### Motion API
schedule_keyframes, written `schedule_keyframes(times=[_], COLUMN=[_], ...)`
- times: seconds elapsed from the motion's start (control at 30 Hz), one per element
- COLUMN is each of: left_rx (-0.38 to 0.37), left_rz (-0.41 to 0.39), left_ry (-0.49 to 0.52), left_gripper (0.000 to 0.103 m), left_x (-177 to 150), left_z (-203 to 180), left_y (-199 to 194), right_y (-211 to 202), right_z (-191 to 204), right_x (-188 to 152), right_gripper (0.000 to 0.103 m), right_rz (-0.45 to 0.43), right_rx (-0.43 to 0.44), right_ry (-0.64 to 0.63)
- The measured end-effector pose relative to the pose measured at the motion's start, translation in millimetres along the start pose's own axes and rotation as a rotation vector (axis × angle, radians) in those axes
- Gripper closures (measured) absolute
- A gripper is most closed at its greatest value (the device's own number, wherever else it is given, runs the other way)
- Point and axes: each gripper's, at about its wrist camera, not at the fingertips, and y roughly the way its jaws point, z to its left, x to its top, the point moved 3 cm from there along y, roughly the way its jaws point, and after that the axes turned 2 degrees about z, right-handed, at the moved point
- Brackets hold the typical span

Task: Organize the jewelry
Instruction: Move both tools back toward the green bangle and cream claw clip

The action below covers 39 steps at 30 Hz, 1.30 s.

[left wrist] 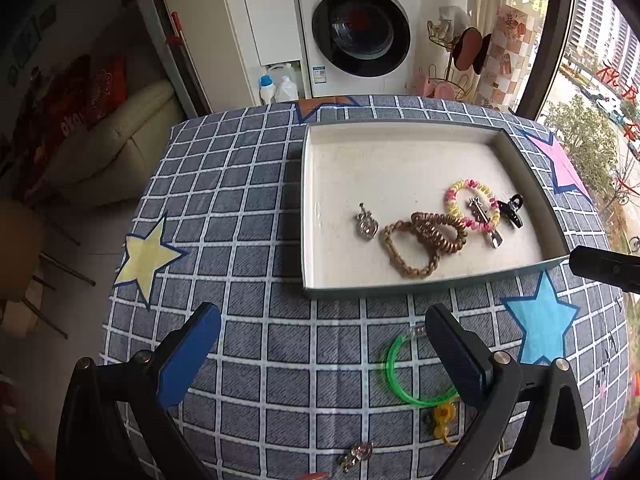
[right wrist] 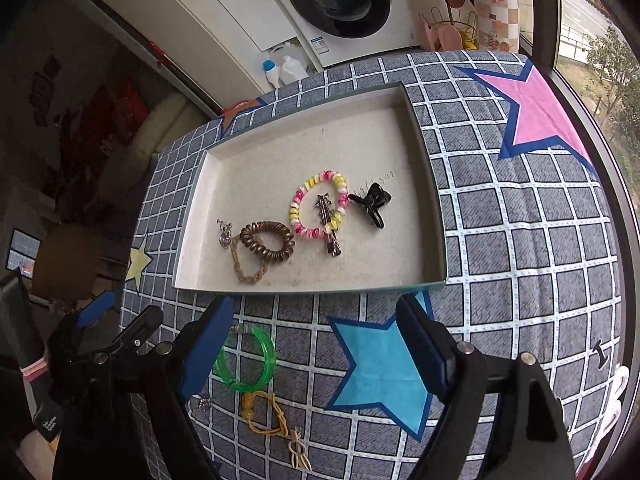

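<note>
A shallow white tray [left wrist: 306,200] [right wrist: 430,184] lies on the checked tablecloth. In it are a silver pendant [left wrist: 366,226], a brown chain bracelet [left wrist: 408,258], a brown spiral hair tie [right wrist: 266,246], a pink-and-yellow spiral tie [right wrist: 320,208] with a silver clip [right wrist: 328,220] across it, and a black claw clip [right wrist: 372,202]. In front of the tray, on the cloth, lie a green bangle [left wrist: 400,376] [right wrist: 248,360], a yellow cord bracelet [right wrist: 266,416], a cream clip [right wrist: 298,452] and a small silver charm [left wrist: 356,456]. My left gripper [left wrist: 322,320] and right gripper [right wrist: 316,312] hover over the cloth, open and holding nothing.
Behind the table stand a washing machine [left wrist: 360,28] and detergent bottles [left wrist: 276,86]. The table's left edge drops to the floor beside a cream sofa [left wrist: 120,140]. A window runs along the right side. A wire rack [left wrist: 452,60] stands at the back right.
</note>
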Motion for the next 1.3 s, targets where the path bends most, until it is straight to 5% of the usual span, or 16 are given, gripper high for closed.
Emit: schedule_keyframes(times=[0.33, 0.7, 1.3], left_rx=[0.005, -0.026, -0.155], left_rz=[0.076, 0.115, 0.215], left_ry=[-0.015, -0.025, -0.074], left_gripper=[0.0, 0.0, 0.0], left_x=[-48, -59, -55], left_z=[12, 12, 0], left_y=[0, 3, 39], right_y=[-8, -11, 21], right_z=[0, 4, 13], right_x=[-49, -87, -142], right_gripper=[0.013, 0.013, 0.013], right_rz=[0.026, 0.019, 0.176], right_rx=[-0.043, -0.072, -0.174], right_ry=[0.003, 0.006, -0.025])
